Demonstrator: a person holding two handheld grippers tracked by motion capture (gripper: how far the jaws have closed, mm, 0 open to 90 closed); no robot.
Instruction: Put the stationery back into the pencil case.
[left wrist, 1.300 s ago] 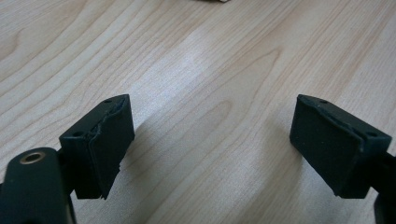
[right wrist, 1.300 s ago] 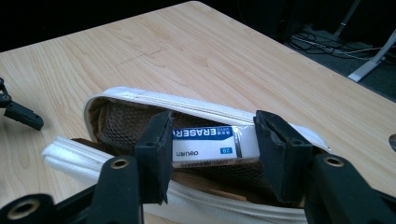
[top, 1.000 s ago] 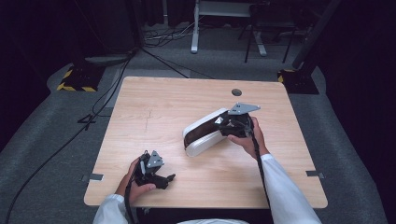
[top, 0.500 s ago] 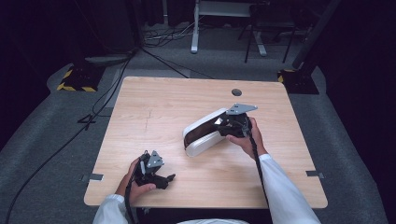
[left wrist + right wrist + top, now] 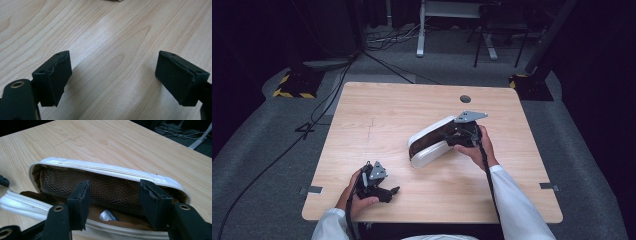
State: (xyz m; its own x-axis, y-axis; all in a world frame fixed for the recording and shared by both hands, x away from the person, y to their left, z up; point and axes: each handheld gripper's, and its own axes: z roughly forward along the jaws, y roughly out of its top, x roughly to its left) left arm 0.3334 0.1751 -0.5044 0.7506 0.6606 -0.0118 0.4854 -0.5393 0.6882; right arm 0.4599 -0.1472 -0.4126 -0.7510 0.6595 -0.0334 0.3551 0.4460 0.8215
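Pouch (image 5: 428,145): white, unzipped, lying on table (image 5: 387,115) right of centre.
Right hand-held gripper (image 5: 113,202): jaws just opening, parted inside pouch mouth, gripping nothing.
Left hand-held gripper (image 5: 112,82): jaws apart, empty, at pouch's 7 o'clock.

Dark room; grey carpet (image 5: 272,150), floor cables (image 5: 377,42), wooden table (image 5: 412,102).

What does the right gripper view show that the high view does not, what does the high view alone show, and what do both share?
Right gripper view alone: the mesh pocket inside the open case, and a small white and blue item at its bottom.

High view alone: both hands, the left gripper resting open near the table's front edge, and the floor cables.

Both share: the white case lying open and the right gripper at its mouth, jaws just opening, gripping nothing.
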